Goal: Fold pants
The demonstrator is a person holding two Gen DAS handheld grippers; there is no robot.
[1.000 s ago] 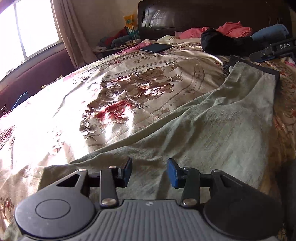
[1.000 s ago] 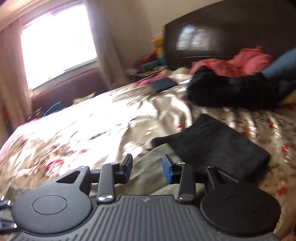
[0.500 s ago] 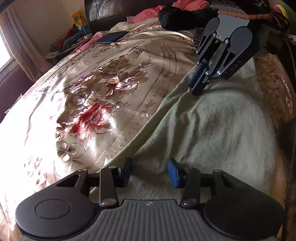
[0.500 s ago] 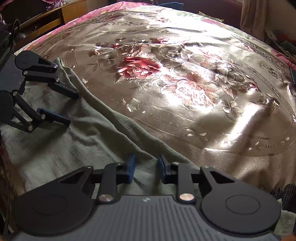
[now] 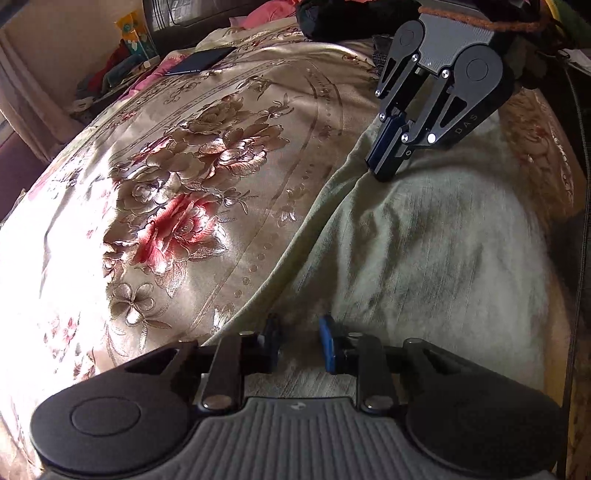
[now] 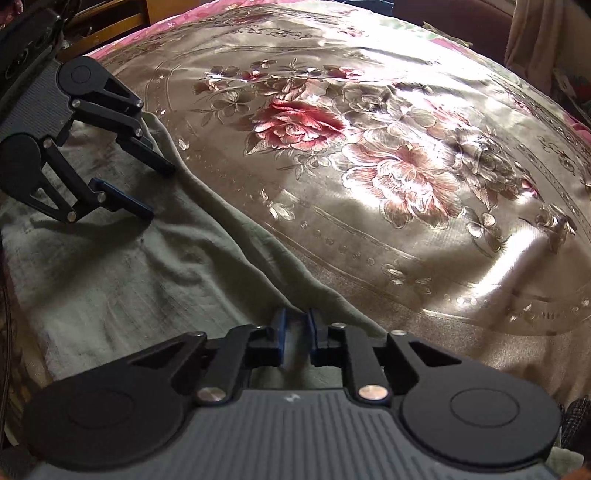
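Observation:
Grey-green pants [image 5: 424,251] lie flat along the near side of a floral satin bedspread [image 5: 184,184]. My left gripper [image 5: 300,343] rests on the cloth near one end. Its jaws are closing, a gap still shows between the pads, and pants cloth lies in it. In the right wrist view the left gripper [image 6: 155,192] shows both fingers apart on the pants [image 6: 129,277]. My right gripper [image 6: 295,339] is shut on a raised fold at the pants' edge. From the left wrist view the right gripper [image 5: 386,166] pinches that same edge.
A black garment [image 5: 343,22], pink clothes [image 5: 266,16] and a dark flat device [image 5: 201,61] lie near the headboard. A cable [image 5: 580,221] runs down the right side. Wooden furniture [image 6: 107,22] and a curtain [image 6: 535,37] border the bed. The bedspread [image 6: 369,166] spreads wide beyond the pants.
My right gripper swung round from facing the headboard, came down on the pants' edge and closed on a fold. The left gripper tilted down and its jaws narrowed.

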